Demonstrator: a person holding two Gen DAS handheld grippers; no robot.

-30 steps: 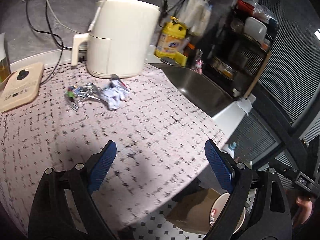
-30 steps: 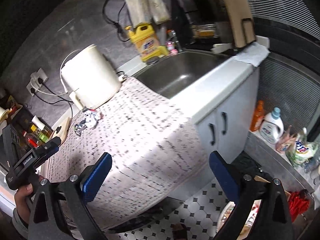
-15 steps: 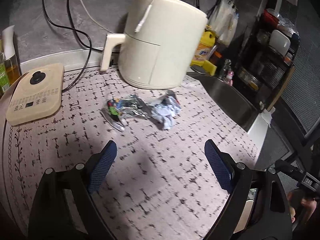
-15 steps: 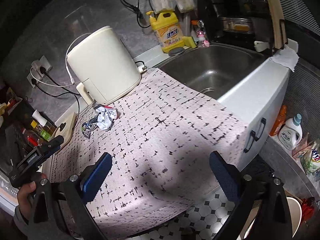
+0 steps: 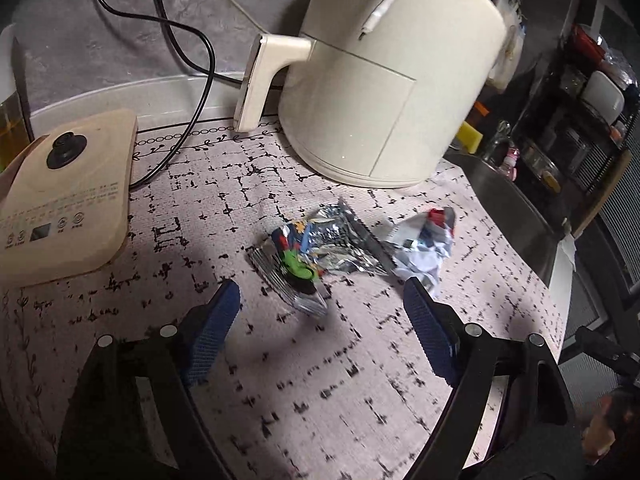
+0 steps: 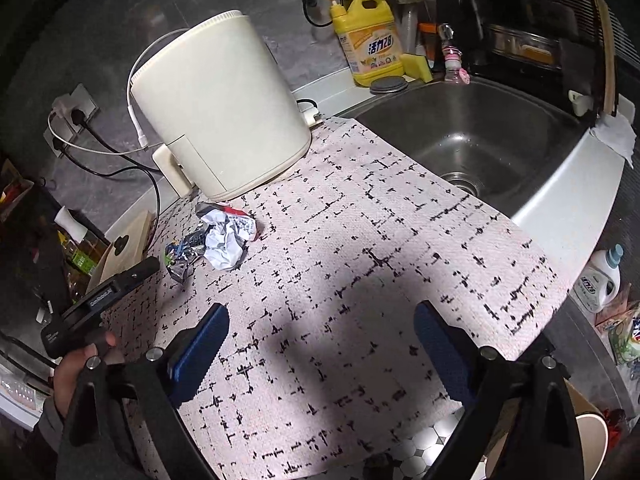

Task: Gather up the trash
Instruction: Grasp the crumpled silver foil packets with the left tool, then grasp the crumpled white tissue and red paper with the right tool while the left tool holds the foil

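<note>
A crumpled foil snack wrapper [image 5: 316,250] with green and blue print lies on the patterned counter mat [image 5: 320,380]. A crumpled white and red wrapper [image 5: 424,246] lies just right of it. My left gripper [image 5: 320,300] is open and empty, close above the mat, with the foil wrapper just ahead between its blue pads. My right gripper [image 6: 320,328] is open and empty, higher over the mat's front part. Both wrappers show in the right wrist view, foil [image 6: 182,256] and white [image 6: 226,240], far to its left.
A cream air fryer [image 5: 384,76] stands right behind the trash. A beige induction base [image 5: 64,200] lies at left with cables. A steel sink [image 6: 472,136] is at right, with a yellow detergent bottle [image 6: 370,40] behind. A bin rim [image 6: 592,444] shows on the floor.
My left gripper has moved forward and down towards the wrappers, which now sit just ahead of its pads. My right gripper has come in over the mat. Both stay open.
</note>
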